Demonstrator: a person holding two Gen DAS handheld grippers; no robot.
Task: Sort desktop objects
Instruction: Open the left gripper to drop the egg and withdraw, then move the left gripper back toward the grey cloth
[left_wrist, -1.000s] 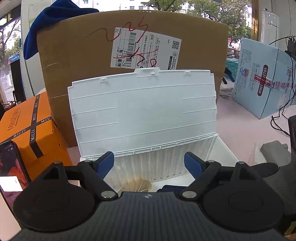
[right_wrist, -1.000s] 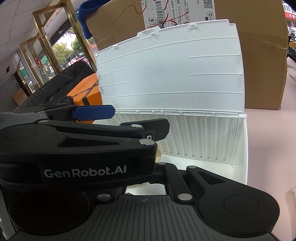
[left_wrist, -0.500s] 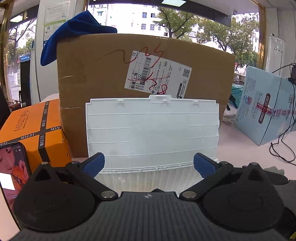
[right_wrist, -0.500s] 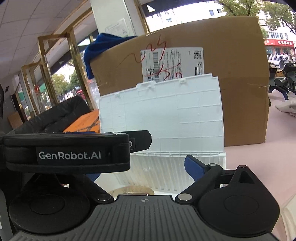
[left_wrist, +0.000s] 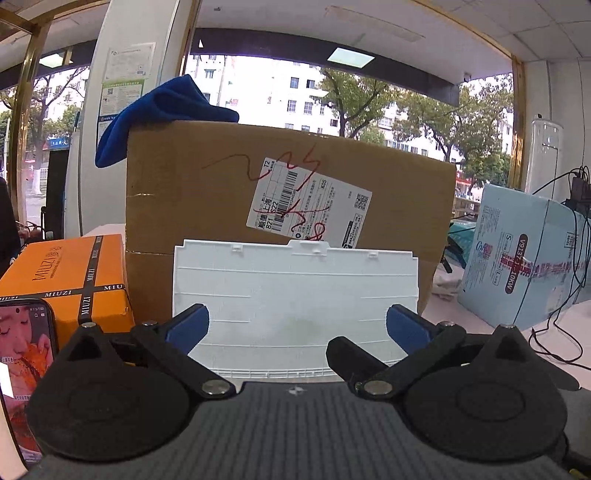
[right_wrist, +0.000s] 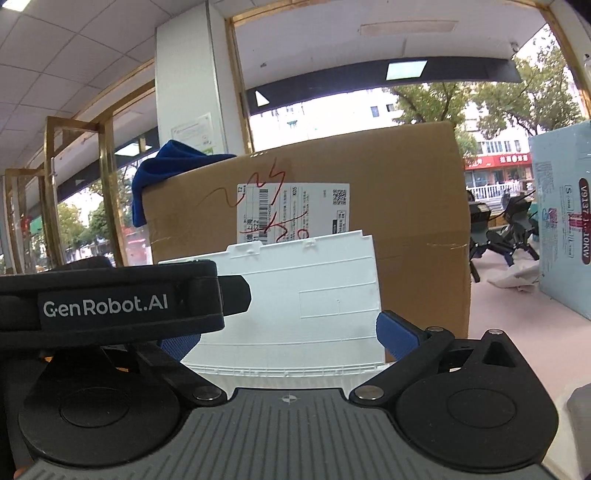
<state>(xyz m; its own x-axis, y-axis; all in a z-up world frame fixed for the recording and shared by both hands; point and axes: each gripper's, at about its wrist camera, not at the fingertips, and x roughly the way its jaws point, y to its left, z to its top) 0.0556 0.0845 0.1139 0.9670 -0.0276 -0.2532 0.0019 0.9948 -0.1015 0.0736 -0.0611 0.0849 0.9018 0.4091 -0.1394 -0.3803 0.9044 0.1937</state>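
At nine o'clock in my left wrist view a smartphone with a lit screen (left_wrist: 26, 373) stands at the frame edge, and just behind it sits an orange cardboard box with black crossed bands (left_wrist: 70, 280); my right wrist view shows neither clearly, since the black body of the other tool marked GenRobot.AI (right_wrist: 107, 299) blocks that side. Moving toward twelve o'clock, a blue cloth (left_wrist: 162, 114) is draped over the left corner of a large brown cardboard carton with a scribbled shipping label (left_wrist: 207, 206). In front of the carton stands the raised ribbed lid of the white plastic storage bin (left_wrist: 295, 302), upright; the bin's inside is hidden below both camera housings, so I cannot tell what it holds. My left gripper (left_wrist: 297, 326) is held level, facing the lid squarely, its blue-padded fingers spread wide with nothing between them. My right gripper (right_wrist: 288, 336) is also level, angled at the lid from its right, fingers likewise wide apart and empty. At three o'clock a pale blue printed carton (left_wrist: 517, 262) rests on the pink tabletop (left_wrist: 517, 339), with black cables (left_wrist: 557, 314) trailing past it; only the right view shows a grey lump (right_wrist: 580, 402) at its lower edge.
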